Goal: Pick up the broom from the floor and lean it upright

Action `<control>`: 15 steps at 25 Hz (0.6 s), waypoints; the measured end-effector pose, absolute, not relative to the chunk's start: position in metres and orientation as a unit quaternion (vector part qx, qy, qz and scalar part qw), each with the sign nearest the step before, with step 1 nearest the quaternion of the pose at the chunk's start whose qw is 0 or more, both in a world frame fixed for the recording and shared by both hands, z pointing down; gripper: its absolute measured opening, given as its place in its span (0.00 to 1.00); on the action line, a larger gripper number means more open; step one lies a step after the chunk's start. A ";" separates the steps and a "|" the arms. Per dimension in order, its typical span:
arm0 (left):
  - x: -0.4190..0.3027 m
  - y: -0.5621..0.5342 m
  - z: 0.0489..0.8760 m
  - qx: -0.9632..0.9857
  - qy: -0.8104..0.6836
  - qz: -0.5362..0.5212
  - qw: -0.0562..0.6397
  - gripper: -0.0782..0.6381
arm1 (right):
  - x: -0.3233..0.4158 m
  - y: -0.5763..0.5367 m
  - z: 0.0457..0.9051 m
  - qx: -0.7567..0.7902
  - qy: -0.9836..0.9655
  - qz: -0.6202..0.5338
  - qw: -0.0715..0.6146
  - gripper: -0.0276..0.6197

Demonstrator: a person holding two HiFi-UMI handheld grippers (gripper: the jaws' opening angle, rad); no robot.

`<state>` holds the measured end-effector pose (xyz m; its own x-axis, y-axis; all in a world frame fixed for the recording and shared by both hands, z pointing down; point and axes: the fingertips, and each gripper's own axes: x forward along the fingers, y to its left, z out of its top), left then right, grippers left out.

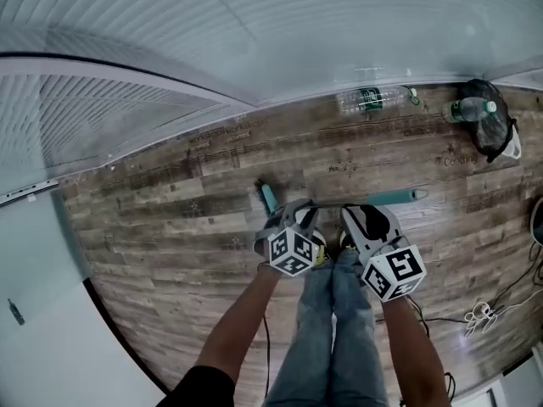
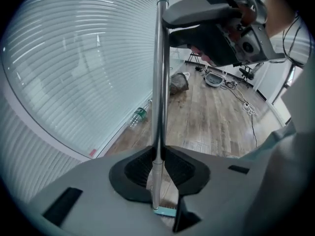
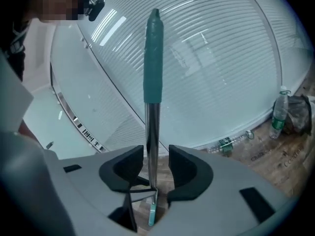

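The broom has a metal pole (image 2: 158,82), a teal grip (image 3: 153,58) at its top end and a teal head (image 1: 267,197) low near the floor. My left gripper (image 2: 157,161) is shut on the pole, its black pads pressed against both sides. The right gripper (image 3: 156,163) stands open around the pole (image 3: 152,127) higher up, with a gap beside the right pad. In the head view both grippers, left (image 1: 299,213) and right (image 1: 369,219), sit side by side above the person's legs. The teal grip (image 1: 397,197) pokes out to the right.
A glass wall with blinds (image 1: 170,41) runs along the far side of the wood floor (image 1: 170,219). A plastic bottle (image 1: 369,100) lies at its foot, next to a dark bag (image 1: 488,130) holding another bottle. Cables (image 1: 479,314) lie at the right. The person's jeans (image 1: 335,329) are below.
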<state>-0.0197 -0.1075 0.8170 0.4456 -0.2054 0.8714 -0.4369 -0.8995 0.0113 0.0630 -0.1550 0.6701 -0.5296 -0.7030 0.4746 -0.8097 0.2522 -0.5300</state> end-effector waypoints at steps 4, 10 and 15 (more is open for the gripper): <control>-0.046 -0.127 0.788 0.836 -0.234 0.475 0.146 0.24 | 0.016 -0.179 0.622 0.453 -0.825 0.326 0.088 0.30; -0.080 -0.141 0.742 0.829 -0.291 0.441 0.186 0.24 | -0.045 -0.191 0.564 0.414 -0.860 0.270 0.126 0.18; -0.099 -0.162 0.706 0.826 -0.334 0.400 0.215 0.24 | -0.099 -0.203 0.521 0.366 -0.896 0.208 0.142 0.19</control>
<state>-0.0991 -0.1621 0.7065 0.4569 -0.3795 0.8045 -0.7237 -0.6844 0.0882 -0.0986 -0.2029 0.5206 -0.6918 -0.5971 0.4062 -0.7150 0.6450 -0.2695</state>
